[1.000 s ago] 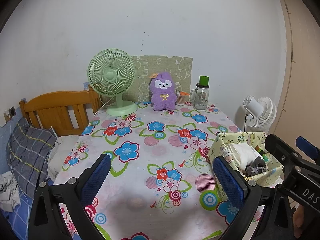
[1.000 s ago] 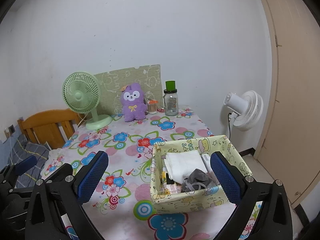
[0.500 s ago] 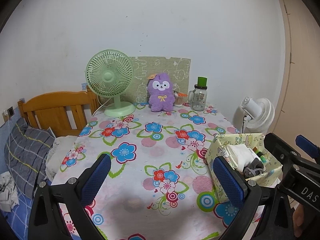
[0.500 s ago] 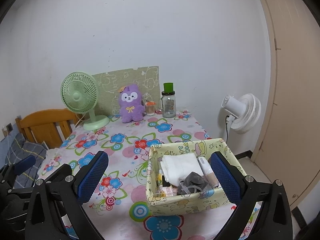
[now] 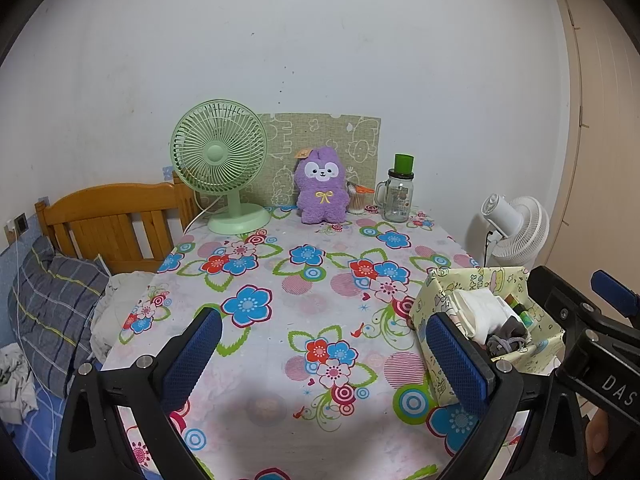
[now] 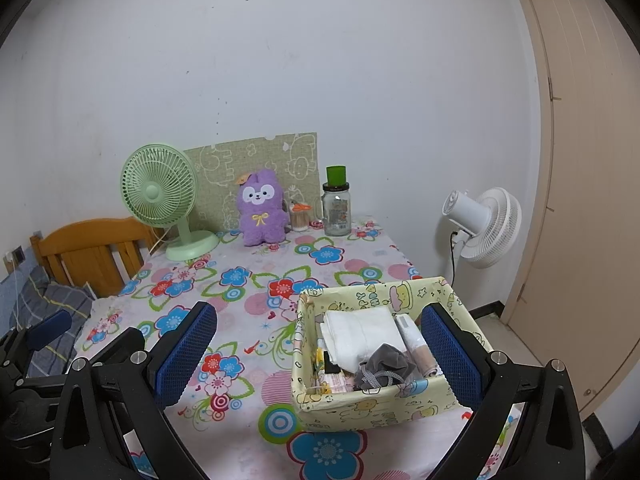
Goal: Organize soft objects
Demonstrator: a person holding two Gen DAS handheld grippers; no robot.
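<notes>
On the flowered table [image 6: 248,304], near its right front corner, stands the yellow box [image 6: 360,408] with a folded white cloth [image 6: 360,332] and a grey pouch [image 6: 384,364] inside, so soft things seem collected there. At the far edge the purple plush toy [image 6: 260,208] sits upright beside the green fan [image 6: 160,192], probably waiting. Both claws, left [image 5: 320,356] and right [image 6: 316,352], hover low with jaws wide apart, holding nothing

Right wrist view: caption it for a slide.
Open right tongs hover over a yellow fabric basket of folded cloths on the floral table.
</notes>
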